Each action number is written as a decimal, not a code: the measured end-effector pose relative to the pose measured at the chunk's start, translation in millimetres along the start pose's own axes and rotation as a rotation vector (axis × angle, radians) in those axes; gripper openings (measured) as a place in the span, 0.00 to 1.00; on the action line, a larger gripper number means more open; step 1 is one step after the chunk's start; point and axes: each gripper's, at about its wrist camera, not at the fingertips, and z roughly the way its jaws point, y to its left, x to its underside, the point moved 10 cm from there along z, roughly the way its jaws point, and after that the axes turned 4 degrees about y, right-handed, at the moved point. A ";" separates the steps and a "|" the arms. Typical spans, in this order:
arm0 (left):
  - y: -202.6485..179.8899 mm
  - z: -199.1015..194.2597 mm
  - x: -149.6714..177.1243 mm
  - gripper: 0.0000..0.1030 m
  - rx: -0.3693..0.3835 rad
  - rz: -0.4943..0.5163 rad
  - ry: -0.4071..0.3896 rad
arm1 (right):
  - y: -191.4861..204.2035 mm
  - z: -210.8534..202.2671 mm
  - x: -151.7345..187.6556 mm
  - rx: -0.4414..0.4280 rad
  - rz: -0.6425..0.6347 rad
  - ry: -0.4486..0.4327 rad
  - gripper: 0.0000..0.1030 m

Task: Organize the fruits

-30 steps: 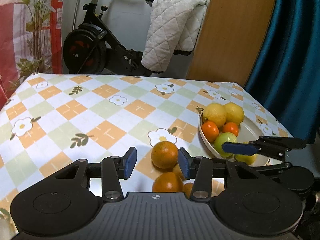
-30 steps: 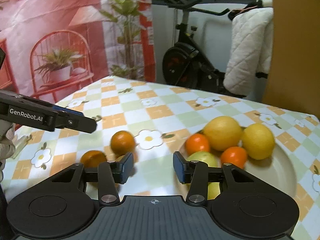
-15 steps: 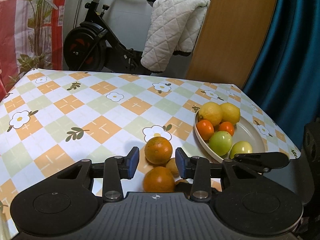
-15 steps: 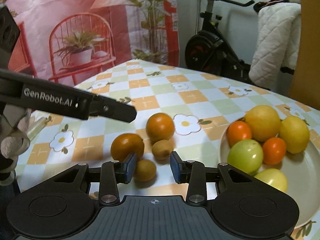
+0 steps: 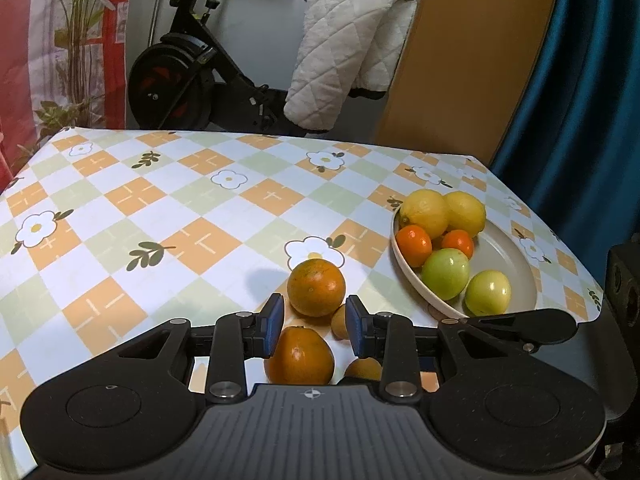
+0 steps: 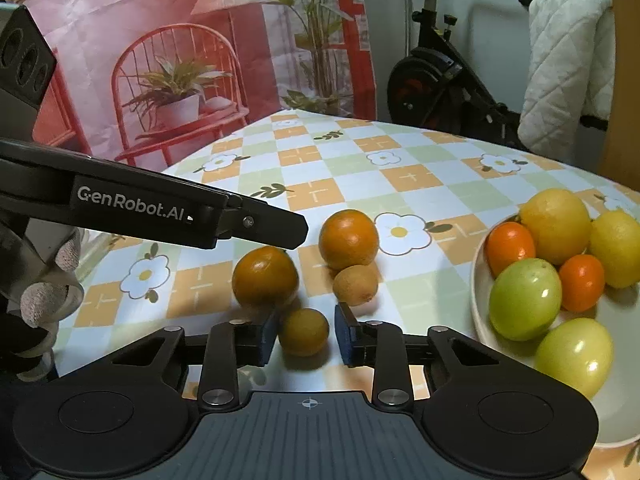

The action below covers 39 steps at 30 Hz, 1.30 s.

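Now your left gripper (image 5: 314, 322) has just been closing; its jaws stand narrow around a near orange (image 5: 300, 356) on the worktop (image 5: 160, 200), with a gap still showing at the right pad. A second orange (image 5: 316, 287) lies just beyond those jaws. Your right gripper (image 6: 306, 334) has just closed down, its jaws pinched on a small brown fruit (image 6: 304, 332); another brown fruit (image 6: 355, 285) sits just past the right jaw. Well to the right of both, the dish (image 5: 508, 248) holds two lemons (image 5: 426, 213), two tangerines (image 5: 414, 240) and two green fruits (image 5: 445, 274).
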 end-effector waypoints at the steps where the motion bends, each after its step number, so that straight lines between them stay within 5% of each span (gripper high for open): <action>1: -0.5 0.2 0.2 0.35 0.001 0.001 0.001 | -0.3 0.6 0.4 -0.004 0.005 -0.001 0.25; 16: -32.8 13.4 0.7 0.35 0.027 0.070 0.026 | -37.1 -30.4 15.4 0.071 0.083 -0.043 0.24; 39: -39.6 36.1 5.2 0.31 -0.138 0.075 0.087 | -51.2 -50.1 19.8 0.078 0.116 -0.081 0.24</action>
